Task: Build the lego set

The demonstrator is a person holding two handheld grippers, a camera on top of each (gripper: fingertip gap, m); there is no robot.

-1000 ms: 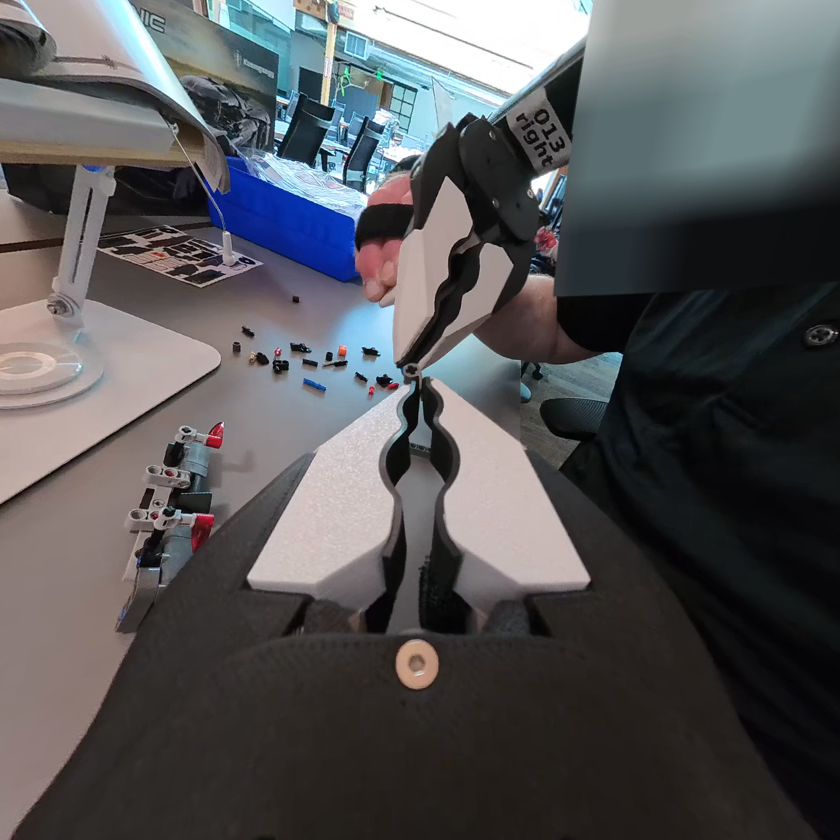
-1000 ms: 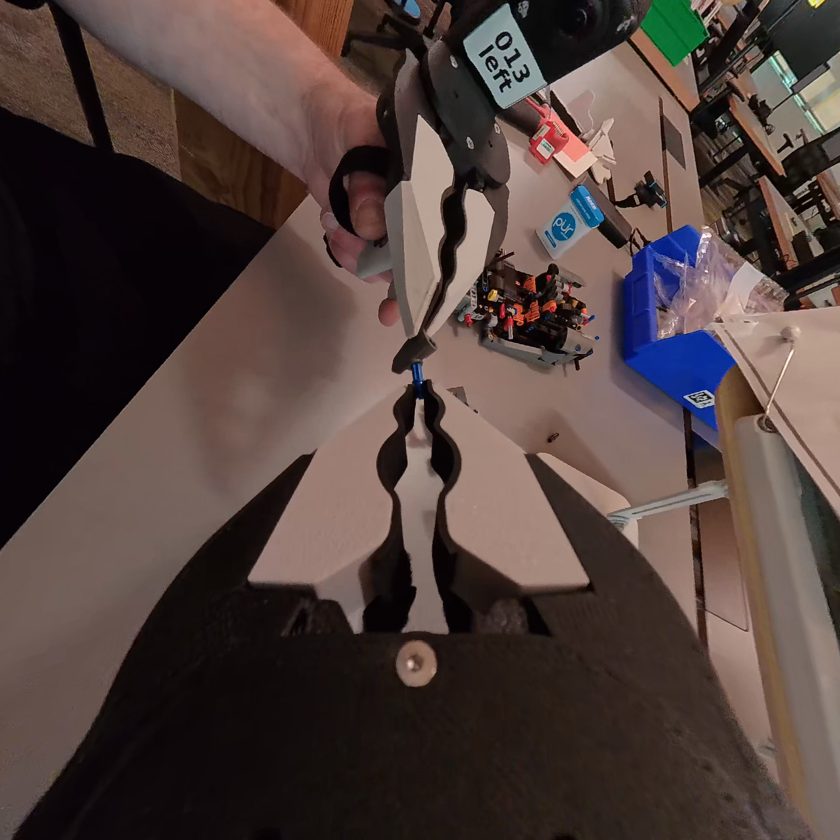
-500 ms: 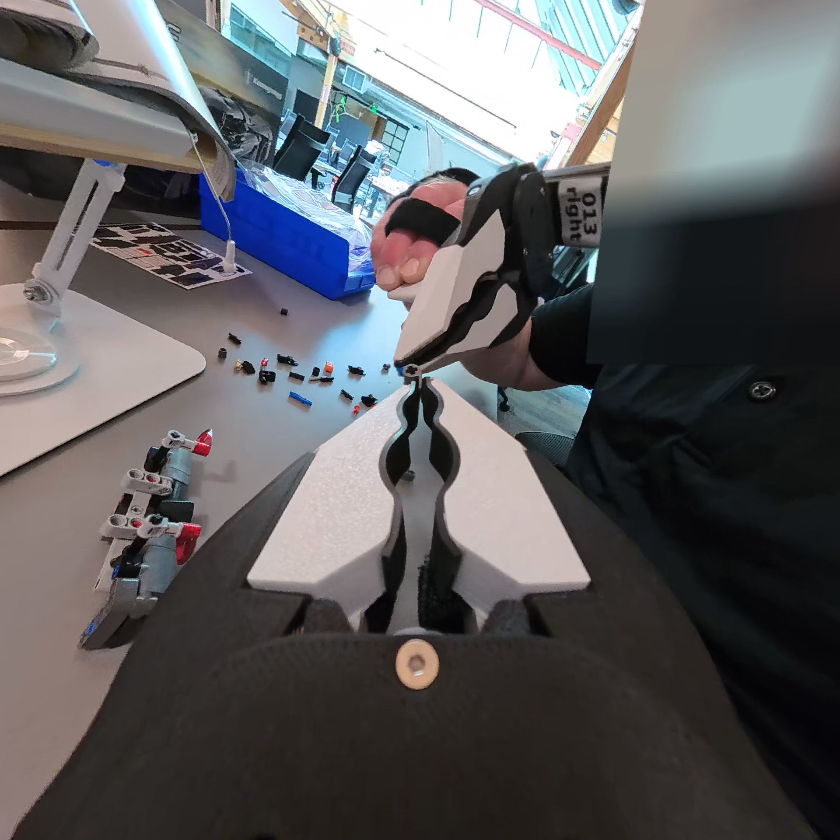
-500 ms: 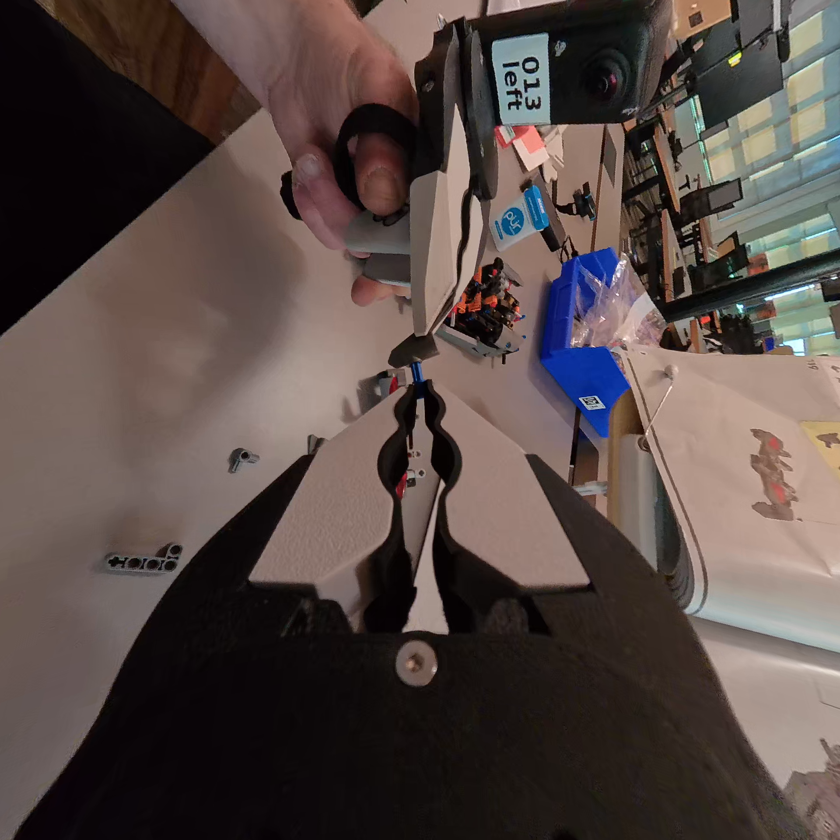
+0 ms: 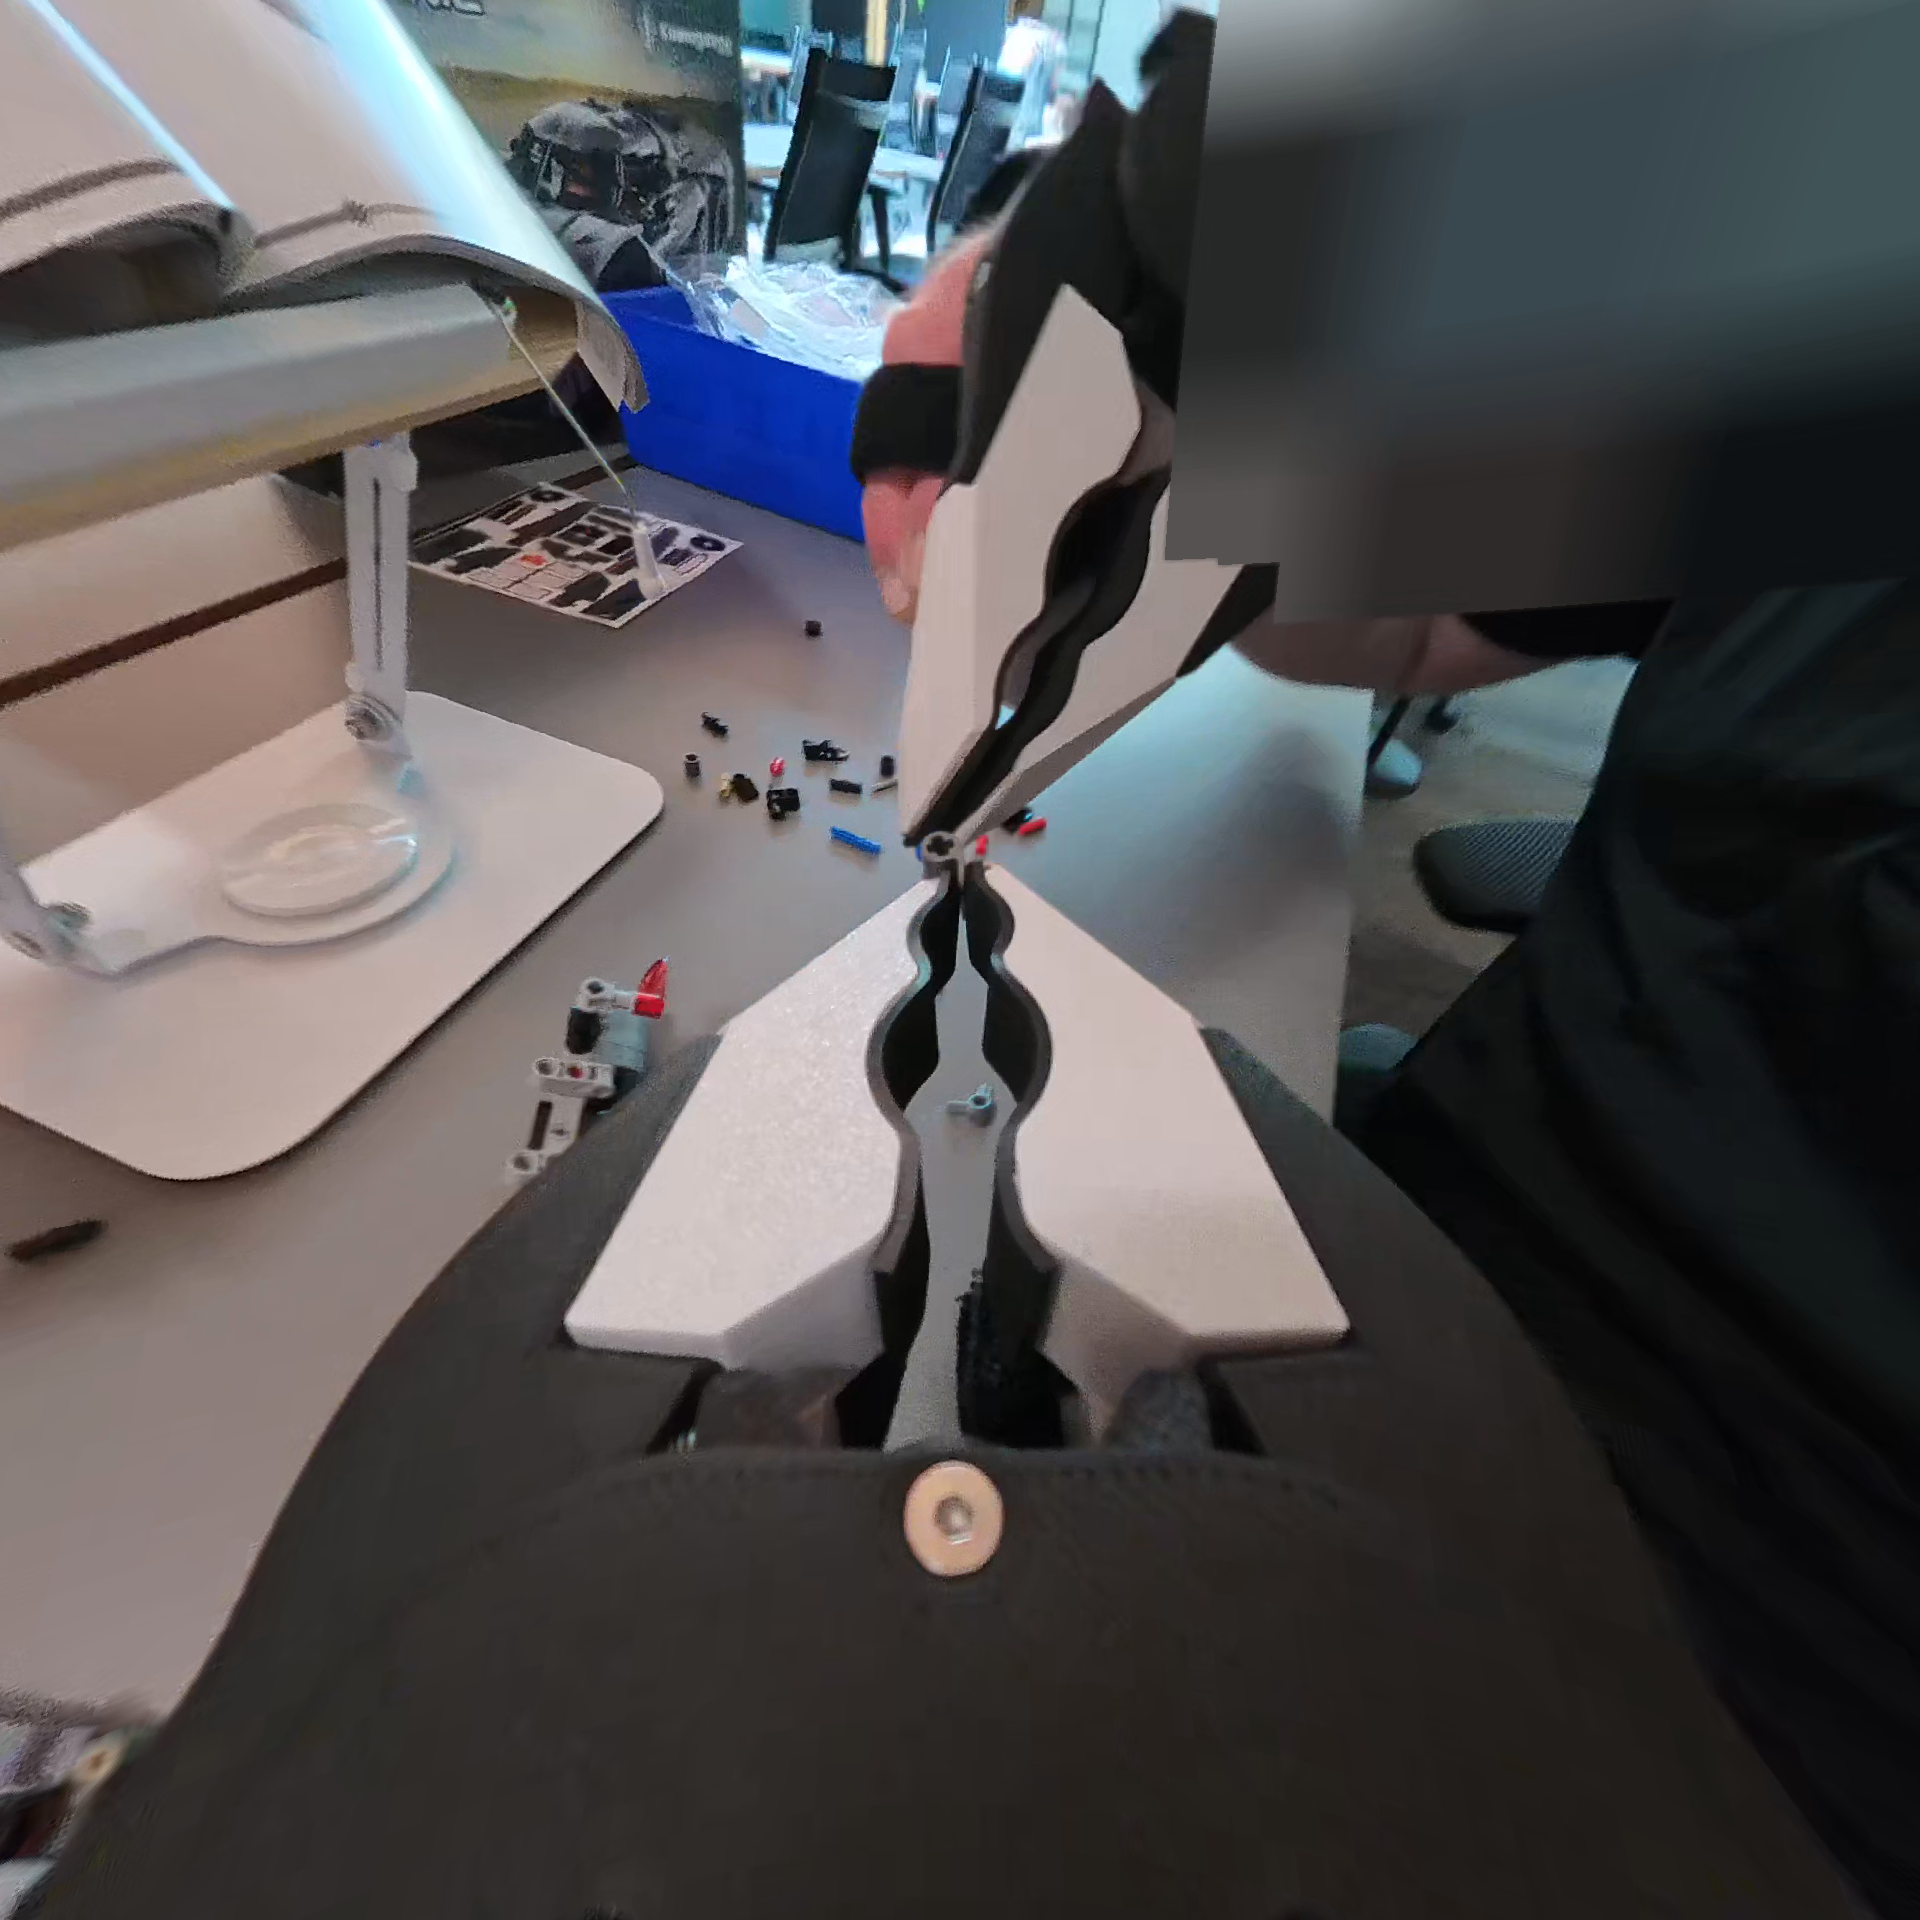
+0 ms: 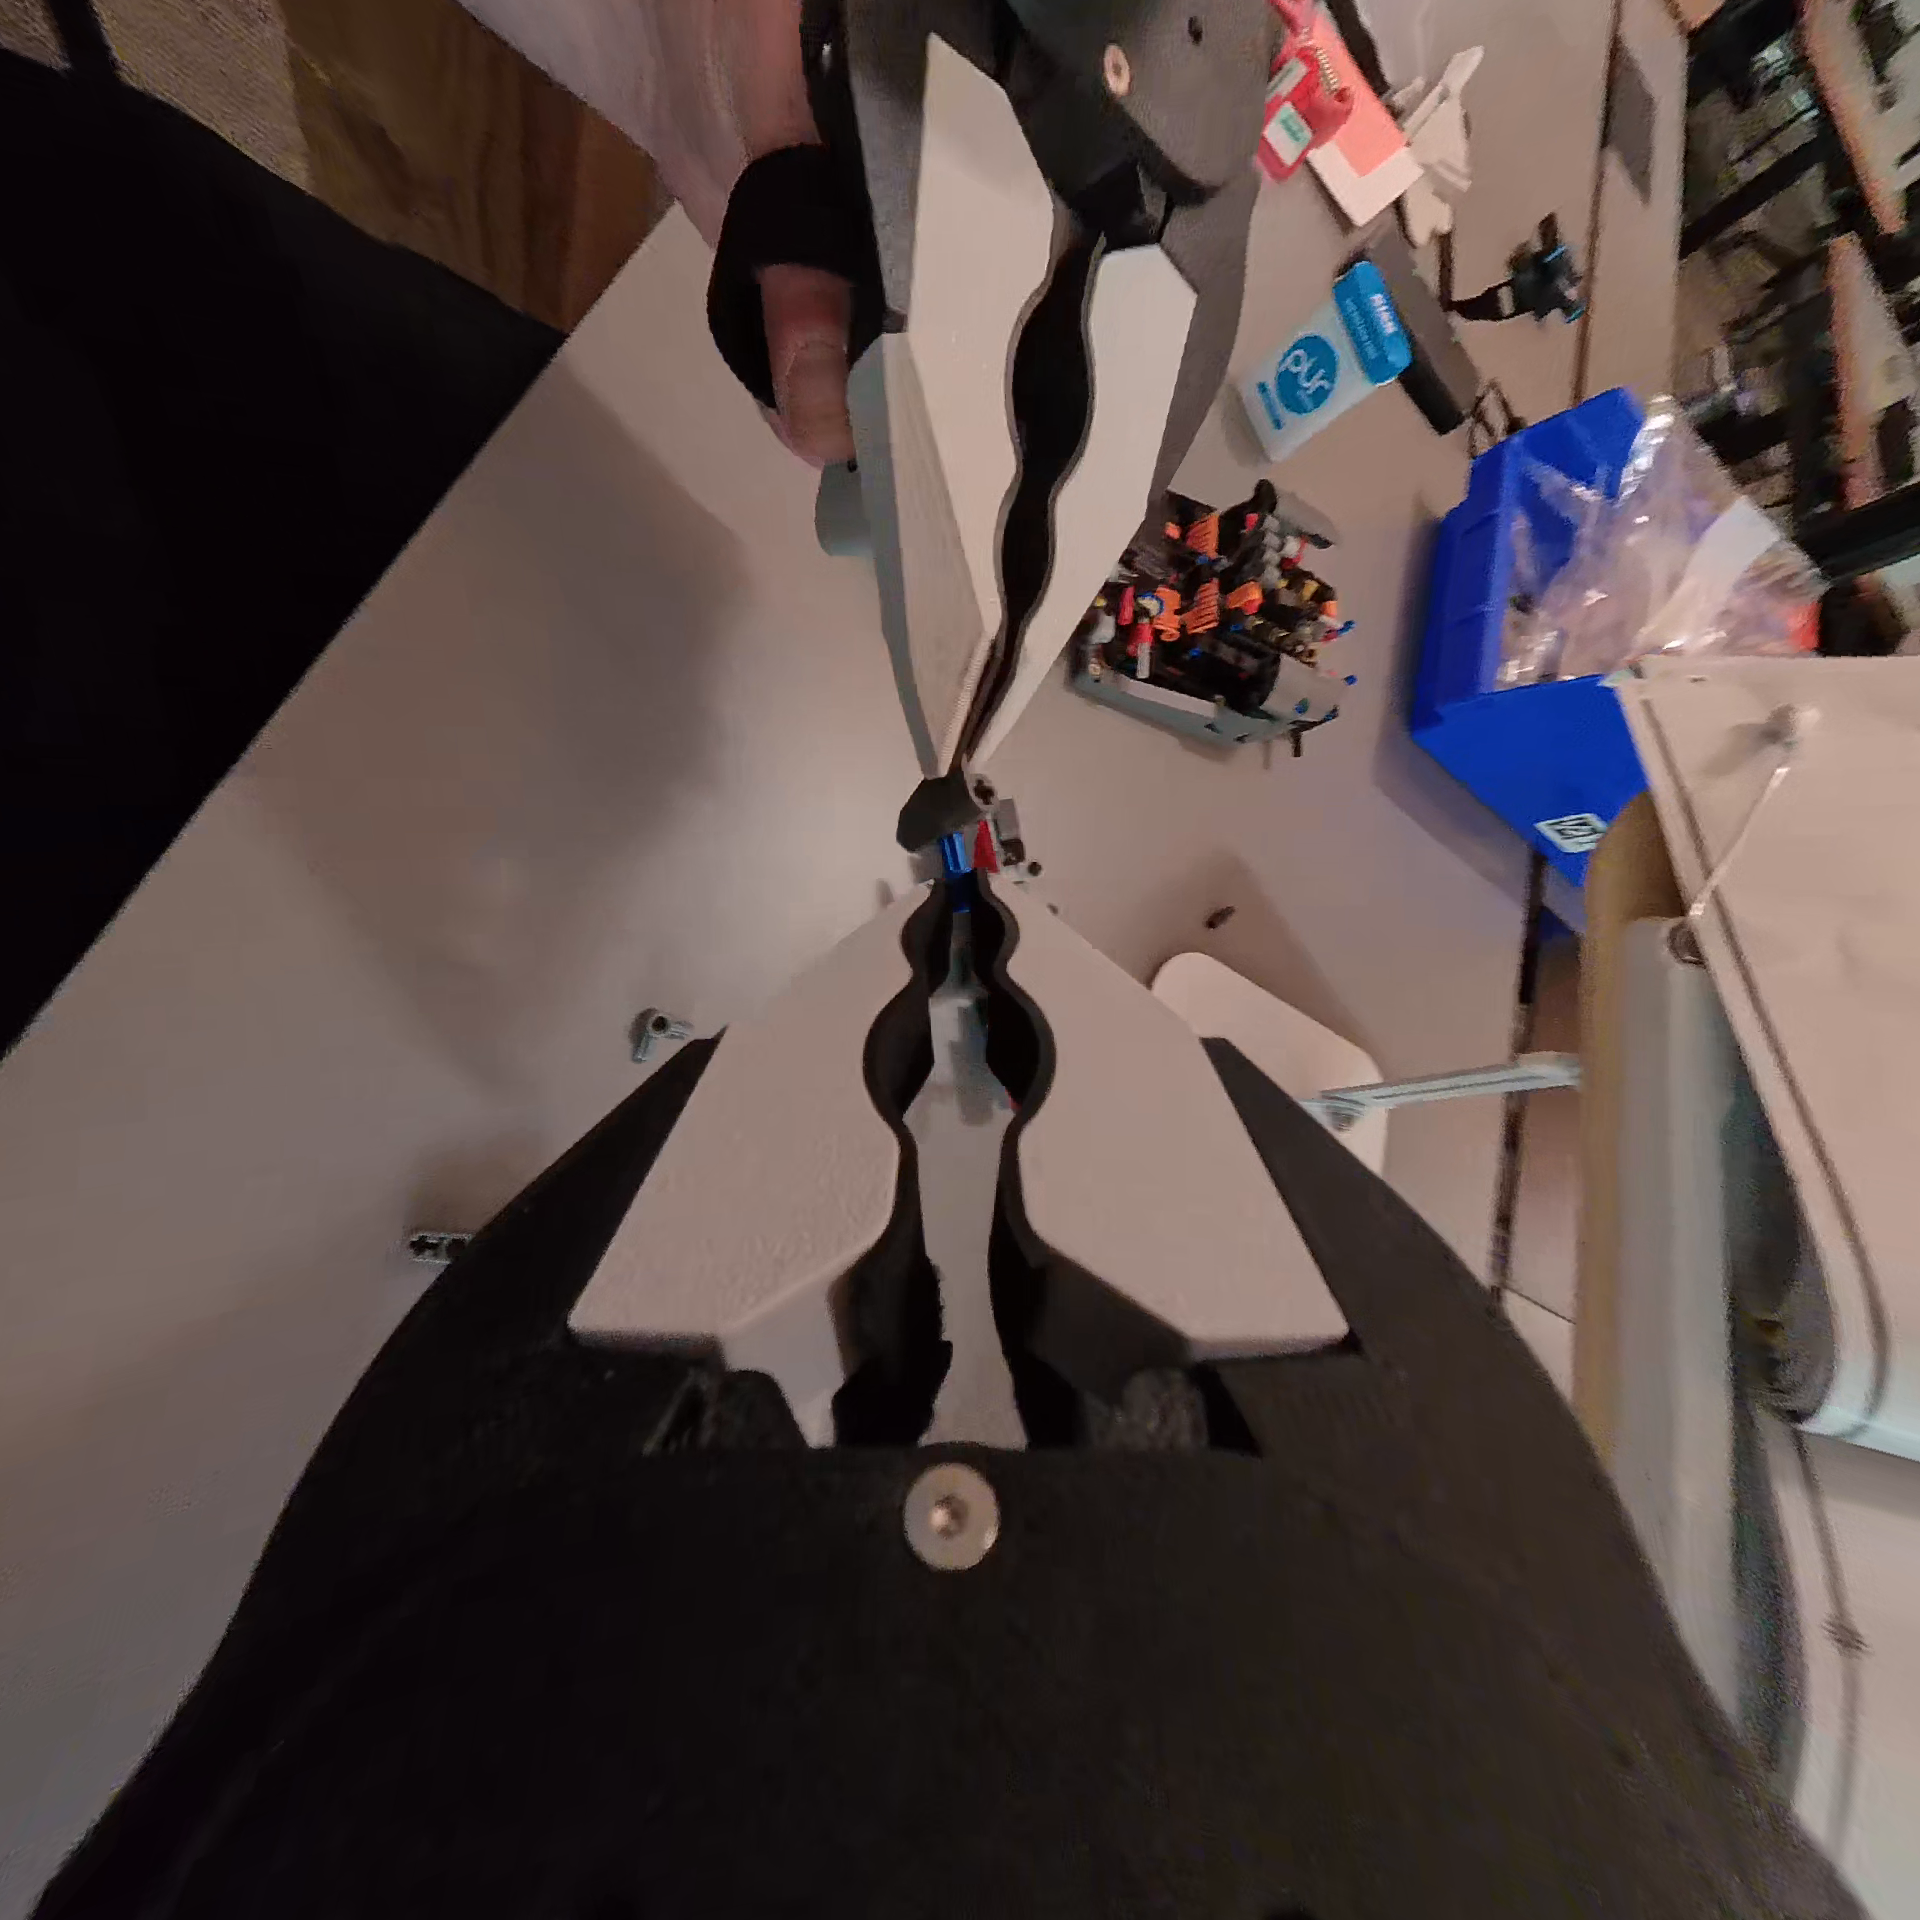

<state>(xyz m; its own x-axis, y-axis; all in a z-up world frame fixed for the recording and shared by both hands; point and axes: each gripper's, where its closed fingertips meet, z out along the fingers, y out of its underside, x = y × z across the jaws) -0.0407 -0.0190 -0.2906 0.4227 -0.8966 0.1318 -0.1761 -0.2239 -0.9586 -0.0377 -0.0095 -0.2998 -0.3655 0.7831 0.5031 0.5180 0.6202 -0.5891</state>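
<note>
Lego pin [image 6: 950,854], blue, pinched by right gripper [image 6: 961,902]; left gripper [image 5: 954,873] grips grey piece [image 5: 940,847]; blue bin [image 6: 1507,665] holds plastic bags [image 6: 1662,540].

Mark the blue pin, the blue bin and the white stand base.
blue pin [image 6: 949,854]: right wrist view, exposed shaft.
blue bin [image 6: 1507,727]: right wrist view, side wall.
white stand base [image 5: 499,831]: left wrist view, flat plate.

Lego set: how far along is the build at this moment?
Done: a large orange-and-black assembly and a small grey sub-build with red tips sit on the table. In hand: the right tongs pinch a blue pin, tip to tip with the left tongs, shut on a small dark piece. Left: loose parts lie scattered.
</note>
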